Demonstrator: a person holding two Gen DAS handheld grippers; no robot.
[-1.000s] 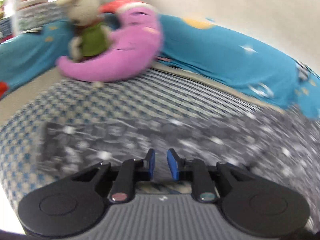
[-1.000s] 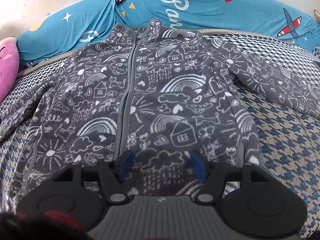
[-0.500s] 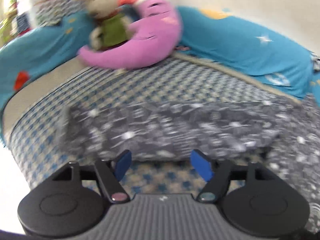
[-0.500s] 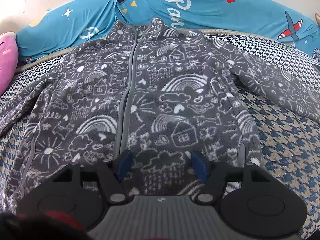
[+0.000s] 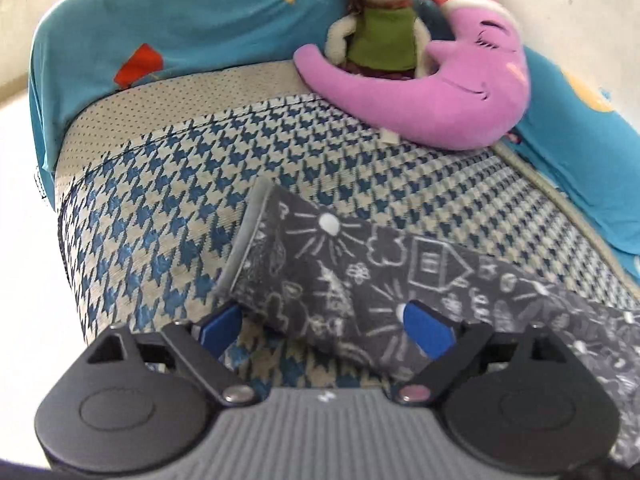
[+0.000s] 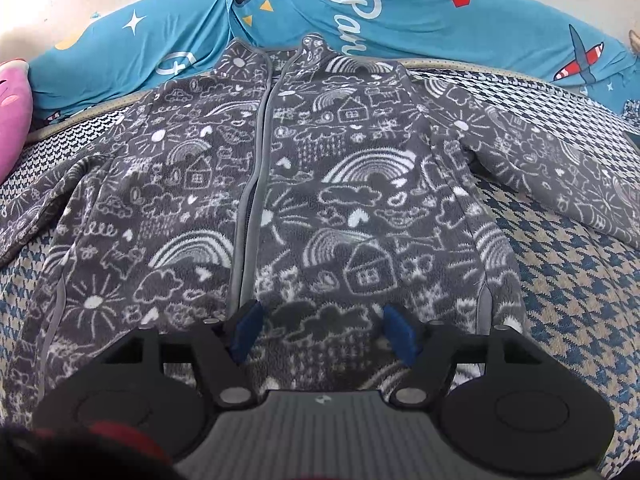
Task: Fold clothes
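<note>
The grey doodle-print fleece jacket (image 6: 304, 200) is lying spread flat, front up and zipped, on the houndstooth mattress (image 5: 160, 216), its collar reaching toward the blue bumper (image 6: 400, 12). The left gripper (image 5: 326, 330) is hanging over the cuff end of the jacket's sleeve (image 5: 360, 280); its jaws have just been opening and are standing wide, with the sleeve lying between the blue pads, which are not pressing on it. The right gripper (image 6: 322, 330) is hovering over the jacket's lower hem area with its fingers spread wide, gripping nothing.
</note>
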